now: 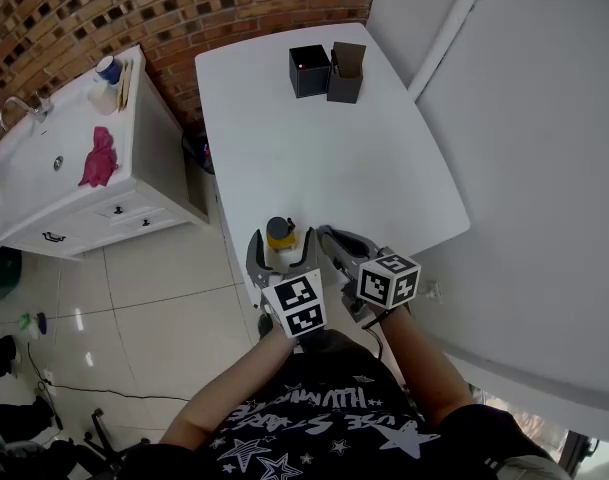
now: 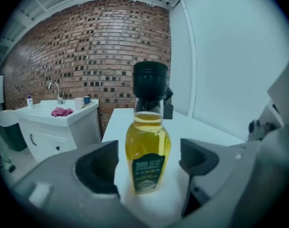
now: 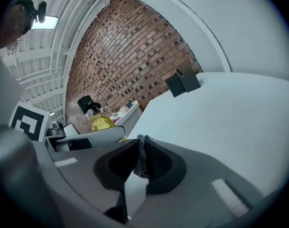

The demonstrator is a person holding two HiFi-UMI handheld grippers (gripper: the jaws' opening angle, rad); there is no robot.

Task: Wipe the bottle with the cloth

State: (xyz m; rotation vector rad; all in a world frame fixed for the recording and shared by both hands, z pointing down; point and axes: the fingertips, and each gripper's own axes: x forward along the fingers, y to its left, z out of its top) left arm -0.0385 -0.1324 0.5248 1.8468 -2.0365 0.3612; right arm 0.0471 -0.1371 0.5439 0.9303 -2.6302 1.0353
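left gripper [image 2: 146,161] gapes around the untouched bottle [image 2: 147,141], seemingly to steady it, while right gripper [image 3: 140,161] pinches the cloth [image 3: 142,145] for wiping.

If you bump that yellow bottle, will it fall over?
It might. The bottle stands tall on a small base, so a push up near its black cap could probably tip it. It looks nearly full of yellow liquid, so it is likely heavy for its size. Its smooth sides may be slippery.
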